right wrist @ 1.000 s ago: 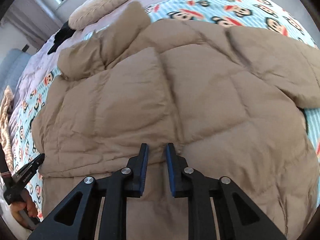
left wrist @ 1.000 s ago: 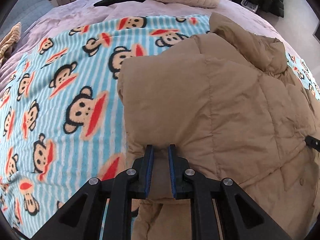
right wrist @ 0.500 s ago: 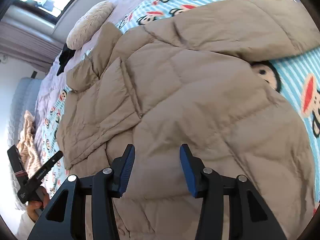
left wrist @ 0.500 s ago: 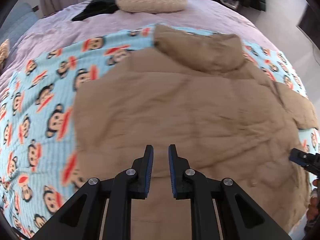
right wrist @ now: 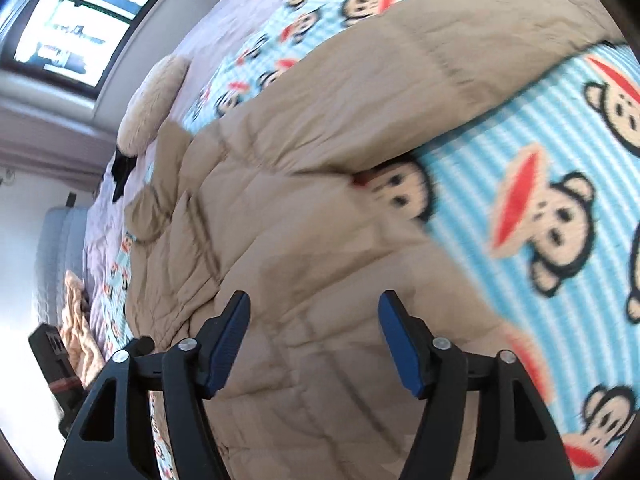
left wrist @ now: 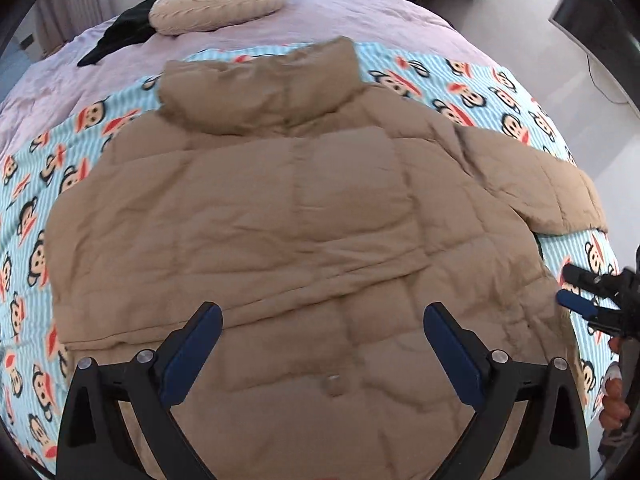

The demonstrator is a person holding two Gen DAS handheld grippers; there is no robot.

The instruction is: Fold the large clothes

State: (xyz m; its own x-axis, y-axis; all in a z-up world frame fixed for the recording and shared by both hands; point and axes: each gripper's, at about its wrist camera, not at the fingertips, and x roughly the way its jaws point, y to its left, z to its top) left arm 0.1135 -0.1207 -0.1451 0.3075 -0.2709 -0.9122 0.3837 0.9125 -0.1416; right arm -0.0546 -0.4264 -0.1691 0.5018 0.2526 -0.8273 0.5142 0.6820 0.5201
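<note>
Where jacket [left wrist: 296, 216] lies, blanket [left wrist: 472, 96] unlettered.

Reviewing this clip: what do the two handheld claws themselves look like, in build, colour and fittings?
Both match: the left claw and right claw have matte black angular frames with triangular cut-outs, round silver pivot bolts, and flat fingers lined with ribbed blue pads. No cables, markings or sleeves show.

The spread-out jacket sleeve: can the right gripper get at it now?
Probably yes. The right gripper is open and empty, its jaws have just been opening, and the sleeve lies uncovered on the monkey blanket ahead of it.
</note>
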